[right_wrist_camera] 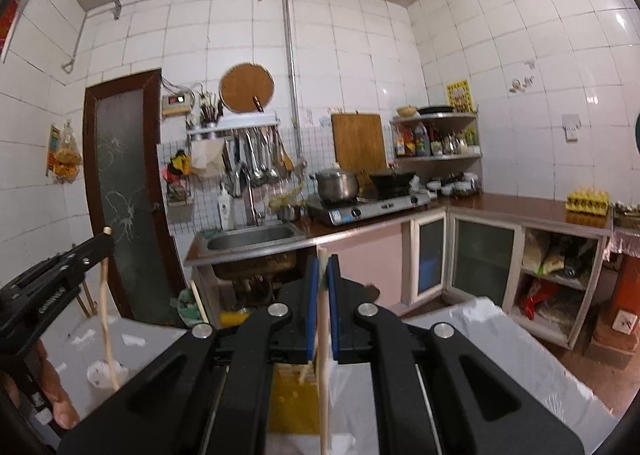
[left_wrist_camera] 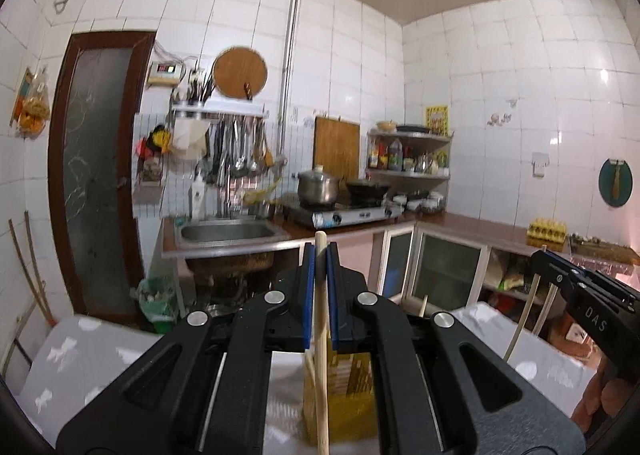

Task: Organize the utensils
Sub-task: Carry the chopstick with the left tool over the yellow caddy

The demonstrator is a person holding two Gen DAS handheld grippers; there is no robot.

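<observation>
While each tool is clamped on a single chopstick, we judge the sorting only midway; our left gripper [left_wrist_camera: 320, 255] pinches a wooden chopstick [left_wrist_camera: 321, 355] upright, its long axis vertical, top end poking above the pads, lower end hanging beside the yellow holder [left_wrist_camera: 340, 399] on the white table [left_wrist_camera: 80, 355]; our right gripper [right_wrist_camera: 323, 267] grips a second chopstick [right_wrist_camera: 324, 387] likewise vertical over the holder; neither is seated yet.

Pale matt wooden chopstick [left_wrist_camera: 321, 335], glossy white wall tiles [left_wrist_camera: 360, 67], shiny metal sink [left_wrist_camera: 228, 233].
</observation>
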